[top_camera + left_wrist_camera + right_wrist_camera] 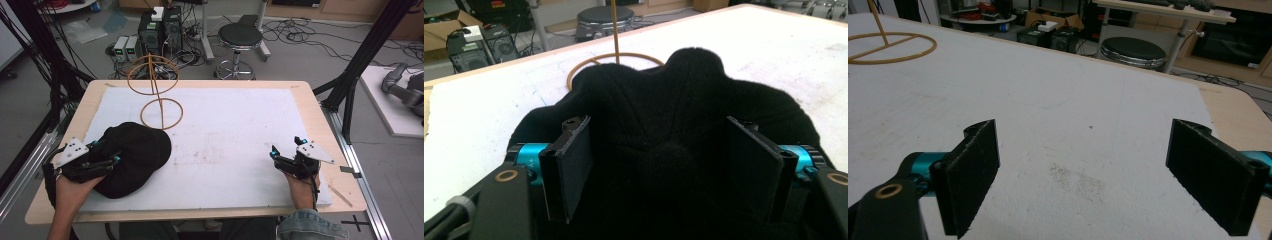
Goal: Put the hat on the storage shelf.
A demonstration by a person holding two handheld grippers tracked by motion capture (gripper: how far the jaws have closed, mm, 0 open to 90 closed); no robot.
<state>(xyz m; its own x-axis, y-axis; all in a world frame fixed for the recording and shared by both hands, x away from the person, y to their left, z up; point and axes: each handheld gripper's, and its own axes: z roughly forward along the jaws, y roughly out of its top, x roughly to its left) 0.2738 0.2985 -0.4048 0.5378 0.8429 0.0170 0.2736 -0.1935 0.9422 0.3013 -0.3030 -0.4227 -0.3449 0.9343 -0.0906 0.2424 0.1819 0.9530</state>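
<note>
A black cap (136, 156) lies on the white mat (230, 125) at the left. My left gripper (113, 162) is at the cap's near left edge, open, and in the left gripper view the cap (684, 105) bulges between the two wide-apart pads (574, 165) of that gripper (659, 160). A wooden ring stand (161, 113) rises just behind the cap, its base ring (616, 57) touching the cap's far side. My right gripper (286, 146) rests low over the mat at the right, open, with bare mat between the jaws of the gripper (1083, 170).
The stand's upper rings (152, 75) reach out over the table's far edge. The stand's base (890, 47) also sits far left of the right gripper. Beyond the table stand a black stool (240, 36) and computer boxes (160, 27). Black frame posts (367, 50) flank the table.
</note>
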